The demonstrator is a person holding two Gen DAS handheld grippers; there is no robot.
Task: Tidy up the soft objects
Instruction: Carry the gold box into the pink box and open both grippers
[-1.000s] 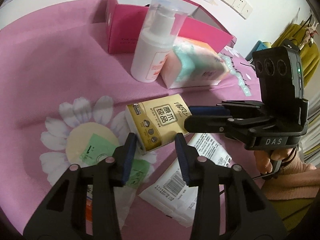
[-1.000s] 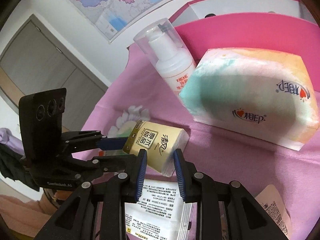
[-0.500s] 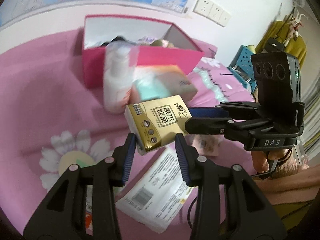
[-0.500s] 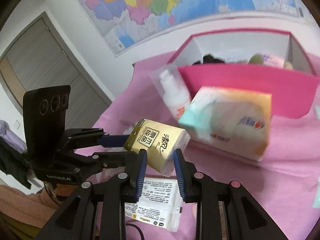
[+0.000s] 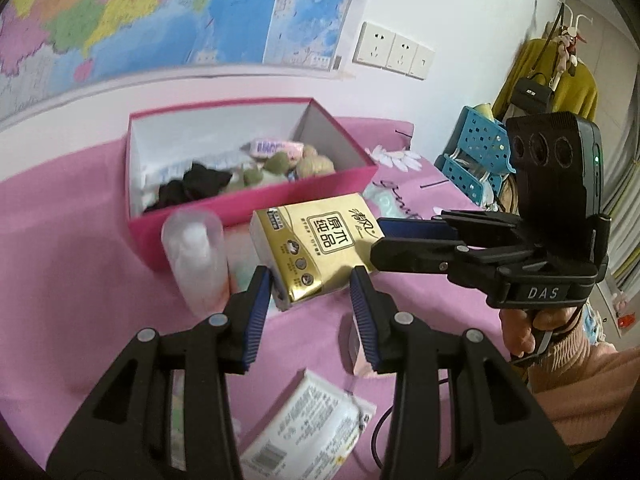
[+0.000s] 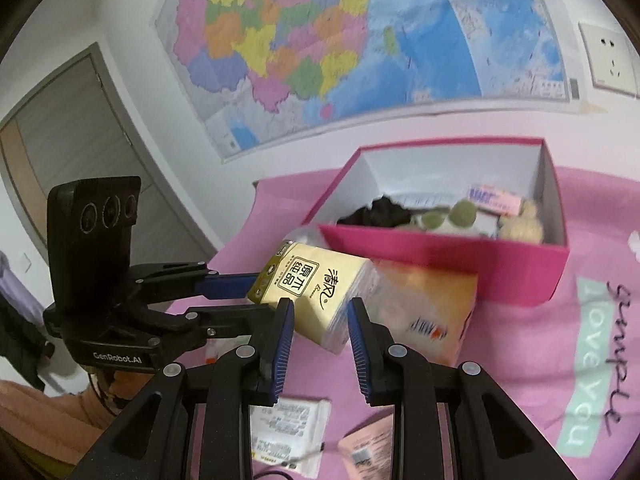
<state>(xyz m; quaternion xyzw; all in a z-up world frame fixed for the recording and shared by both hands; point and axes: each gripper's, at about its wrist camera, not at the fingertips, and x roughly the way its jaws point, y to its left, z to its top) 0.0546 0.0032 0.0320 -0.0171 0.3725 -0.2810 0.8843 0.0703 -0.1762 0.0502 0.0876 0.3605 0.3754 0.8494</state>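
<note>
A gold tissue pack (image 5: 316, 248) (image 6: 316, 292) hangs in the air above the pink tablecloth, in front of the open pink box (image 5: 256, 208) (image 6: 440, 256). My left gripper (image 5: 310, 284) (image 6: 256, 296) is shut on one end of the pack. From the other side, my right gripper (image 6: 320, 316) (image 5: 380, 240) is shut on the opposite end. The box holds a black cloth (image 5: 192, 184) and several small plush items (image 6: 460, 212). Its back half shows bare white floor.
A clear-capped foam bottle (image 5: 196, 256) and a pastel tissue pack (image 6: 432, 312) stand just before the box. Below the grippers lie a white wipes packet (image 5: 308, 420) (image 6: 280, 428) and a peach sachet (image 6: 368, 448). A blue basket (image 5: 476, 152) sits far right.
Both grippers have risen together with the gold tissue pack, lifting it off the tablecloth. The view now looks down into the pink box.
</note>
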